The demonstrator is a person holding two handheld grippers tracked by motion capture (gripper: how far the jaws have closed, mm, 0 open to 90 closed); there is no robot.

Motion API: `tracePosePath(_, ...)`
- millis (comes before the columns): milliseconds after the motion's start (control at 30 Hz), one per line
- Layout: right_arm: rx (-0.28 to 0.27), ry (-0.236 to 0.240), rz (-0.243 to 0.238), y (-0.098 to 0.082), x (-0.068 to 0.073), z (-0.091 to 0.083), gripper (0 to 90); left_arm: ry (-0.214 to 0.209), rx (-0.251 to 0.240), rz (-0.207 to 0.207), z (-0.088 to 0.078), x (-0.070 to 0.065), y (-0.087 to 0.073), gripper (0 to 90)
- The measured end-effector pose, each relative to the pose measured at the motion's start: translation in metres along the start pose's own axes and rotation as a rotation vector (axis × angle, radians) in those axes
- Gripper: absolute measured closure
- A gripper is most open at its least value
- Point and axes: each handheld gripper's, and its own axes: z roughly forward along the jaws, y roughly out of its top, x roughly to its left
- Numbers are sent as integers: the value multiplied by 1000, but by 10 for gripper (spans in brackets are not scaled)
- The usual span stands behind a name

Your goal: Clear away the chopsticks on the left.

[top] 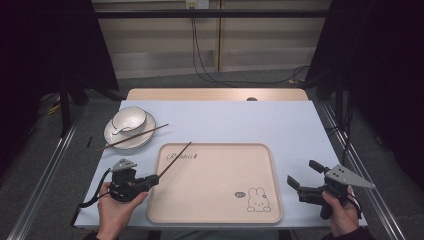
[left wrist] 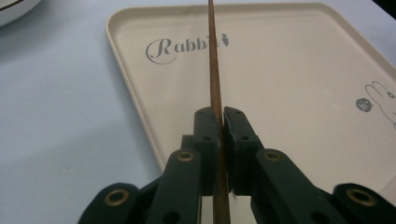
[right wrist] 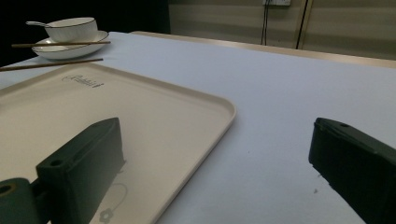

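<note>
My left gripper (top: 150, 181) is at about 7 o'clock on the table, at the left edge of the tray (top: 260, 150). Its jaws are clamped on a chopstick (top: 176, 158); in the left gripper view the two pads press against the brown stick (left wrist: 214, 84) from either side with no gap. From the grip the stick runs toward 1 o'clock, over the tray's near-left corner, and its tip ends just above the "Rabbit" lettering (top: 182, 156) near the tray's top-left corner. Whether the tip touches the tray surface, I cannot tell.

My right gripper (top: 304, 175) is at about 4 o'clock, just off the right edge of the tray, over the white table cover (top: 280, 120). Its jaws stand wide apart with nothing between them; in the right gripper view one jaw hangs over the tray's corner (right wrist: 219, 100) and the other over bare cover.

The second chopstick (top: 132, 137) lies across the plate (top: 114, 137) at about 10 o'clock, one end past the plate's rim toward the tray, the other end off the plate toward the left table edge. A bowl (top: 129, 119) stands on the plate with a spoon (top: 120, 130) in it.

The tray carries a small rabbit drawing (top: 258, 199) near its bottom-right corner.
</note>
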Motion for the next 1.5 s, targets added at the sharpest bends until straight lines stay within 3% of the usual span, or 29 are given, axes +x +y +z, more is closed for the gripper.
tracePosePath(533,1,8,-8,0,0,0,28,58,96,-15,17,-1,-6,844)
tracePosePath(800,2,10,-7,0,0,0,28,63,136,-22,26,-2,-7,843)
tracePosePath(867,7,11,-6,-1,0,1,28,58,154,-4,29,-2,-8,844)
tracePosePath(1167,6,7,-12,-1,0,1,28,44,154,-22,33,-3,-9,840)
tracePosePath(1400,8,9,-9,-1,1,1,28,33,150,-77,35,-5,-9,839)
tracePosePath(1500,5,6,-9,-1,0,1,28,34,155,-59,35,-4,-9,826)
